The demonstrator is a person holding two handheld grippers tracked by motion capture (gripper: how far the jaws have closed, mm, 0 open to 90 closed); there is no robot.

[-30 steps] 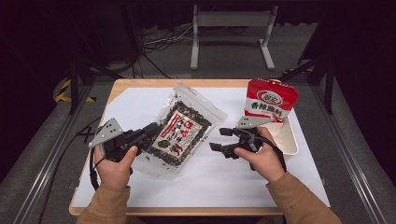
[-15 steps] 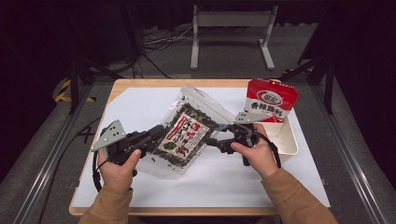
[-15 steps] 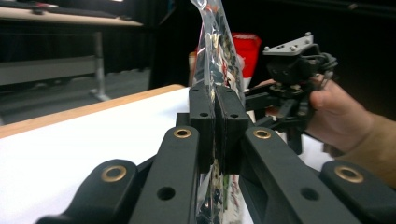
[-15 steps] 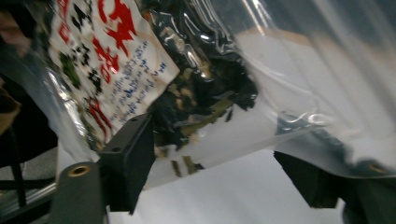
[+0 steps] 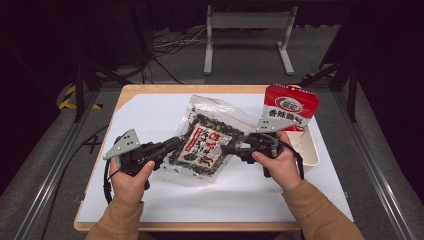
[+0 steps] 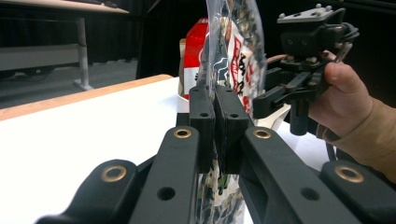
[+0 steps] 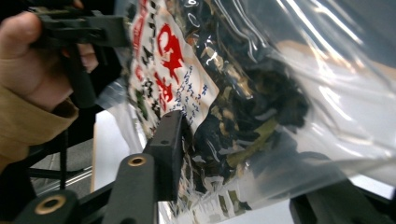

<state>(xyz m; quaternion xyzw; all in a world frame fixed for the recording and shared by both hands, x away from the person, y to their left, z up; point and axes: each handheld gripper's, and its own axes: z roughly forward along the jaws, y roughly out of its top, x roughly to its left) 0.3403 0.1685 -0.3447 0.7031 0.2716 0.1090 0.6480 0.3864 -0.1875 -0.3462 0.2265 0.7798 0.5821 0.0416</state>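
A clear bag of dark dried flakes with a white-and-red label [image 5: 205,145] is held tilted above the white table cover. My left gripper [image 5: 172,146] is shut on the bag's left edge; in the left gripper view the two pads [image 6: 215,126] pinch the plastic of the bag [image 6: 233,42]. My right gripper [image 5: 231,148] is at the bag's right edge. In the right gripper view its jaws [image 7: 247,177] stand wide apart and open, with the bag [image 7: 224,93] bulging between them. The left hand and its gripper [image 7: 70,32] show behind the bag.
A red-and-white pouch [image 5: 290,107] stands upright in a white tray [image 5: 312,150] at the right of the table, just behind my right hand. White paper [image 5: 150,115] covers the wooden tabletop. A metal stand [image 5: 247,30] is on the floor beyond.
My right gripper has moved left from beside the tray to the bag's right edge. The left gripper has kept its hold and raised the bag slightly.
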